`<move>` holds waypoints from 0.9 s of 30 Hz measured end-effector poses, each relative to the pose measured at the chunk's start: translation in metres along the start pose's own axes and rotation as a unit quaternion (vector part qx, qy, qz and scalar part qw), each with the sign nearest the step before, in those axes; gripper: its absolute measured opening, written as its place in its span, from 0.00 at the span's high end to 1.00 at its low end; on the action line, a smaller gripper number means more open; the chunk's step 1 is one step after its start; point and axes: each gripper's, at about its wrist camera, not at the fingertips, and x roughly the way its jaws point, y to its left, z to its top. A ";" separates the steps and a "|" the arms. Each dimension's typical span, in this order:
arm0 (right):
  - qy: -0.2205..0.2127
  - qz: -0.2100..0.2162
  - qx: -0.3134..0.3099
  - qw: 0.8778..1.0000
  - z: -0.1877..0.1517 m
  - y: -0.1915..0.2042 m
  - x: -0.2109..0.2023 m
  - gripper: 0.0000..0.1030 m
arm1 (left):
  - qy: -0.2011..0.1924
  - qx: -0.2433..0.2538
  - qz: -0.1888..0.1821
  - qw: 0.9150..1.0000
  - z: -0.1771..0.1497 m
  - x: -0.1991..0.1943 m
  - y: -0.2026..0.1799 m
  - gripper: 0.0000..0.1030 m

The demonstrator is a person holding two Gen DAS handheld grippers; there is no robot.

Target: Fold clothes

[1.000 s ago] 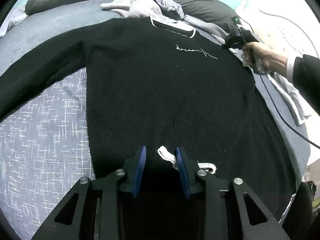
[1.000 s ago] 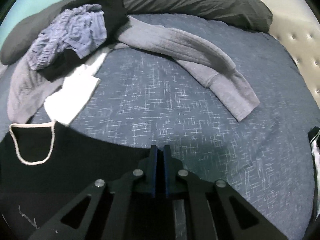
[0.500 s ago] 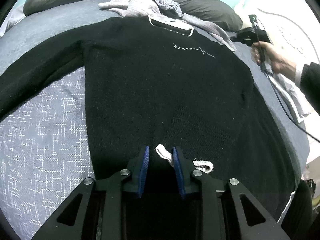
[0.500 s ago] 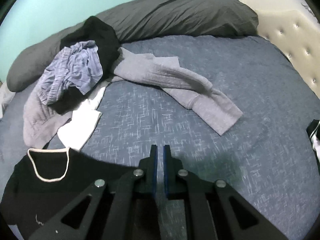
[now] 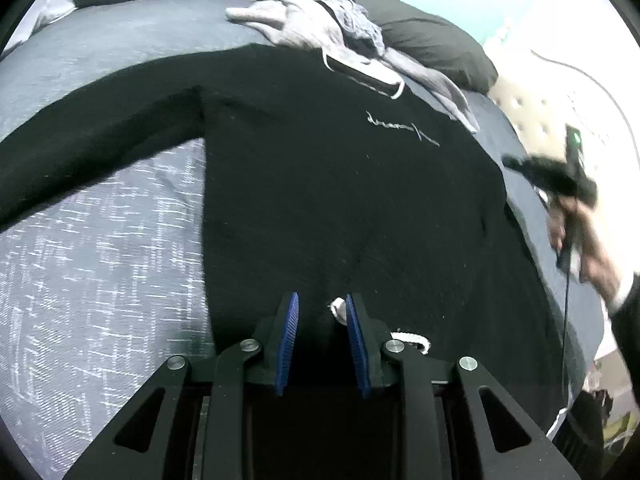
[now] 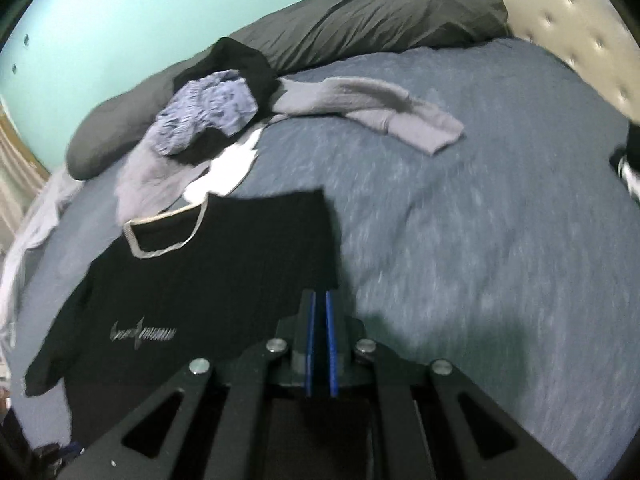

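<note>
On the left side of the left wrist view, the bed shows its blue-grey cover with white flecks, and one sleeve of the black sweater stretches out across it toward the left edge. The sweater lies flat, front up, collar at the far end and pale script across the chest. At the near hem sits the left gripper, its blue pads standing a little apart with black knit bunched between them; whether they actually press the fabric I cannot tell. A white cord pokes out just beside the right pad. Beyond the collar there's a heap of clothes against a dark pillow. Far right, a hand grips the handle of the right gripper, blurred, out past the sweater's edge.

Over to the right wrist view: the sweater fills the lower left, its shoulder edge ending in a straight line. The heap lies behind it, a grey sleeve trailing right over the cover. In the centre, the right gripper has its pads pressed together with only a sliver between, nothing visible in them, tips just at the sweater's edge. Bare bed runs right, up to a tufted headboard.
</note>
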 end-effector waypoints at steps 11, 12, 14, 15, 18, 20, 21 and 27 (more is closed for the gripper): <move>0.015 0.109 -0.003 0.994 -0.071 0.055 -0.051 0.94 | -0.014 -0.019 0.007 1.000 -0.005 -0.016 0.010 0.71; 0.016 0.117 -0.004 0.993 -0.076 0.061 -0.054 0.94 | -0.016 -0.026 0.003 1.000 -0.006 -0.019 0.012 0.70; 0.016 0.131 -0.006 0.991 -0.086 0.073 -0.060 0.94 | -0.020 -0.032 0.010 0.999 -0.008 -0.025 0.016 0.65; 0.016 0.139 -0.006 0.990 -0.091 0.079 -0.064 0.94 | -0.023 -0.035 0.015 0.999 -0.009 -0.028 0.019 0.65; 0.032 0.165 0.000 0.986 -0.108 0.096 -0.062 0.94 | -0.029 -0.060 0.019 0.998 -0.010 -0.039 0.034 0.64; 0.049 0.182 -0.007 0.982 -0.120 0.112 -0.057 0.94 | -0.037 -0.077 0.025 0.996 -0.009 -0.049 0.047 0.64; 0.056 0.189 -0.013 0.980 -0.126 0.121 -0.055 0.94 | -0.042 -0.086 0.029 0.995 -0.009 -0.053 0.053 0.63; 0.091 0.222 -0.032 0.970 -0.157 0.167 -0.047 0.94 | -0.066 -0.145 0.061 0.985 -0.006 -0.087 0.108 0.54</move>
